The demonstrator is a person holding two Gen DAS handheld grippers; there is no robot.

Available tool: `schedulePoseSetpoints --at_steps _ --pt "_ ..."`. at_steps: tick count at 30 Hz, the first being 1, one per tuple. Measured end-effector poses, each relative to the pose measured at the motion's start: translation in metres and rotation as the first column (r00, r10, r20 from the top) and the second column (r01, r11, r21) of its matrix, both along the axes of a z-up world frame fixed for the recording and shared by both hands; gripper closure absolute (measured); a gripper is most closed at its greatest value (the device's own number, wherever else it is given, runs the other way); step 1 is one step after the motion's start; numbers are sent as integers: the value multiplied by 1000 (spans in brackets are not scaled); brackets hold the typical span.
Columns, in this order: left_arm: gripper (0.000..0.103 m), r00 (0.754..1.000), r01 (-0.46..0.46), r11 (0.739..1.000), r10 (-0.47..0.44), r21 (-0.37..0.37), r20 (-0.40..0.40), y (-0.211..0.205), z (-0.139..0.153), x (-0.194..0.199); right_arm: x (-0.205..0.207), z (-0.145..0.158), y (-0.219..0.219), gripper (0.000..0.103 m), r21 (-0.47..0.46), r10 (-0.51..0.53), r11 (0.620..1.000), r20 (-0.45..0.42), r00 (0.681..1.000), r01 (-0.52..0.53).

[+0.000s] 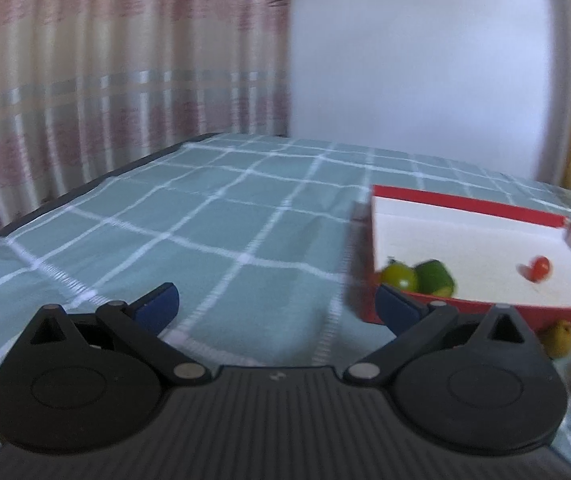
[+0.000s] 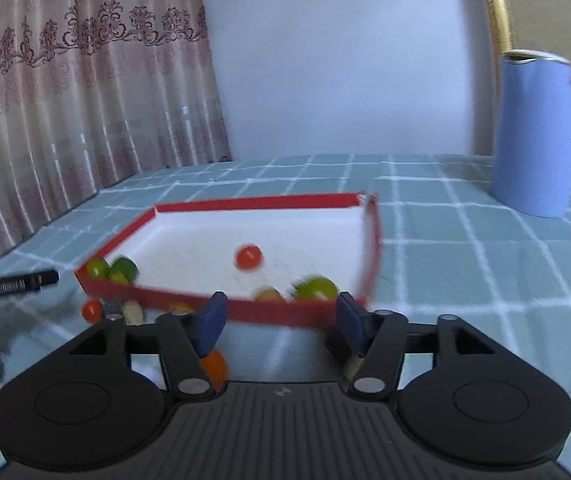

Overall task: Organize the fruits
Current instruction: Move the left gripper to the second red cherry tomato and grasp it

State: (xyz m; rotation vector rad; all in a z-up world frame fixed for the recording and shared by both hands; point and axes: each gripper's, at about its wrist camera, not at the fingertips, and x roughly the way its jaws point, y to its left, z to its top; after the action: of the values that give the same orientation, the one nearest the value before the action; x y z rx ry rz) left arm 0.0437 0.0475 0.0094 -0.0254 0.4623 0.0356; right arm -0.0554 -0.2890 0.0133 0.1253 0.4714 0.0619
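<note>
The tray [image 2: 373, 236], mid-frame in the right view, already holds two limes [image 2: 111, 270] at its left corner, a tomato [image 2: 248, 257] in the middle and more fruit by its near wall. Left outside, lower left: another tomato [image 2: 92, 310], an orange [image 2: 214, 366]. Both grippers [image 1: 277, 304] [image 2: 281, 320] hang with jaws spread, holding nothing. Checked cloth covers the desk [image 1: 205, 220]; curtain [image 1: 105, 80] at upper left, blue canister [image 2: 533, 132] at right.

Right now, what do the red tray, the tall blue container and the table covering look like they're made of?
The red tray looks like matte cardboard: thin flat walls, folded corners, white papery inside. The blue container seems smooth and matte with a metallic rim at the top, perhaps plastic or coated card; I can't tell which. The table covering looks like woven cloth, teal with white grid lines and soft wrinkles.
</note>
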Motion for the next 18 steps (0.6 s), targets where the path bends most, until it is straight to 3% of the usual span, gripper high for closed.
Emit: schedulePoseSetpoints --at_steps 3,6,10,15,18 --pt "0 1000 21 999 -22 25 12 -6 1 -3 -16 -9 -12 43 -12 -24 1000 -17 1000 24" --pt "0 995 99 994 -100 39 27 -12 1 -8 -27 -18 -26 43 26 -40 999 -38 998 41" --pt "19 984 177 982 -178 74 9 -22 -2 -8 -31 -25 -37 43 87 -51 995 -50 997 56" --pt "42 977 211 973 -208 88 -47 -30 -7 0 -27 -27 -38 43 108 -46 993 -68 997 53" --pt "44 963 263 962 -258 72 -73 -34 -9 2 -26 -29 -40 43 128 -43 990 -78 996 53"
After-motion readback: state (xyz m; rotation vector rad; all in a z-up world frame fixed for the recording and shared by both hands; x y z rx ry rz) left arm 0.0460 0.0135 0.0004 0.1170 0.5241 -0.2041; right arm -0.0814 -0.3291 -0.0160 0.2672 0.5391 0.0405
